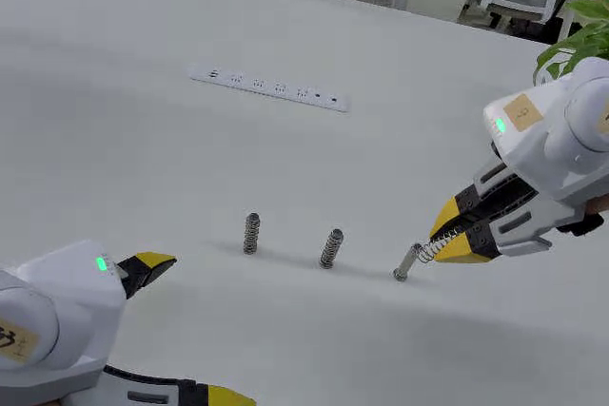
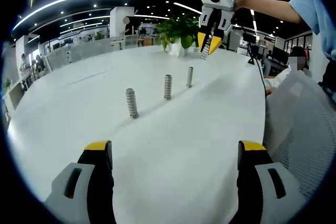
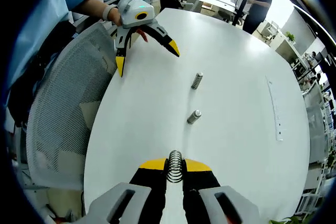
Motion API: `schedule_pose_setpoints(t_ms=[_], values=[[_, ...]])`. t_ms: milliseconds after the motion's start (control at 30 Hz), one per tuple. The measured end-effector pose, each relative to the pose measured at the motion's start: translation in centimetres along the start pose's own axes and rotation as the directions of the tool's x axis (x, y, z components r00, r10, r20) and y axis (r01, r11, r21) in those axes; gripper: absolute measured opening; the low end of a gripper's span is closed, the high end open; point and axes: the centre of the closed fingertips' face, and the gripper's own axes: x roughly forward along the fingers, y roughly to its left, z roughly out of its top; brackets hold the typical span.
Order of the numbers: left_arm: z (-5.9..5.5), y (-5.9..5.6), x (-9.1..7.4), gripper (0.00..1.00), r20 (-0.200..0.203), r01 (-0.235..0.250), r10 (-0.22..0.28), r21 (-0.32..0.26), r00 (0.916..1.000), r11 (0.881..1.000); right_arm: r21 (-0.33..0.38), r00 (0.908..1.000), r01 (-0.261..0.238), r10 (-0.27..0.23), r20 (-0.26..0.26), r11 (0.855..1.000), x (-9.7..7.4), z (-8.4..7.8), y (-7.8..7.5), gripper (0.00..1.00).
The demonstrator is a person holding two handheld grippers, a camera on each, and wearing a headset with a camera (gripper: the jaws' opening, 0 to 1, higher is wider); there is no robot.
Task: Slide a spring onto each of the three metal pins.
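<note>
Left gripper [image 1: 195,325], lower foreground of the head view: jaws spread wide, nothing between them, parked low over the white table [image 1: 143,121] and well apart from the work.

Beyond it stand three pins in a row. First pin [image 1: 251,233] and second pin [image 1: 331,248] each already wear a coil from base to top. Third pin [image 1: 407,262] is bare metal. It leans in the head view, though the left gripper view shows it upright.

Right gripper [image 1: 447,240], just beside the third pin: jaws pinched on a loose spring [image 1: 436,247], gripped across its coils at one end. The free end points down towards the pin's top. Whether the two touch cannot be told. The right gripper view looks straight down the coil's open bore.

Handling, by judgement: the spring is light, small and elastic. It is stiff enough to keep its shape under a gentle pinch, but it is likely to squash or shoot out if squeezed hard. The best hold is on the outer coils at the upper end, which leaves the bore and lower end free. The pin looks thin and free-standing, so a sideways push could tip it. The bore should therefore be lined up with the pin before the coil is lowered and let go.

Far field: a power strip [image 1: 269,87] lies flat on the table, and a plant [image 1: 580,40] stands at the right edge.
</note>
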Motion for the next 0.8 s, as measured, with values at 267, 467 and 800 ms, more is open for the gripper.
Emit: schedule_pose_setpoints(t_ms=[267,467,800], values=[[-0.2,0.2,-0.1,0.99,-0.005,-0.006,0.006,0.008,1.0000,1.000,-0.081,0.9929,-0.001,-0.008,-0.118,0.997,0.3,-0.9,-0.9,0.07],[-0.5,0.3,-0.1,0.99,-0.008,-0.007,0.007,-0.002,0.9999,1.000,-0.106,0.9859,-0.015,-0.003,-0.167,0.994,0.7,-1.2,-1.0,0.07],[-0.8,0.1,0.0,0.99,-0.012,-0.006,0.006,-0.013,0.9999,1.000,-0.106,0.9817,-0.039,0.018,-0.189,0.994,1.2,-1.7,-1.1,0.07]])
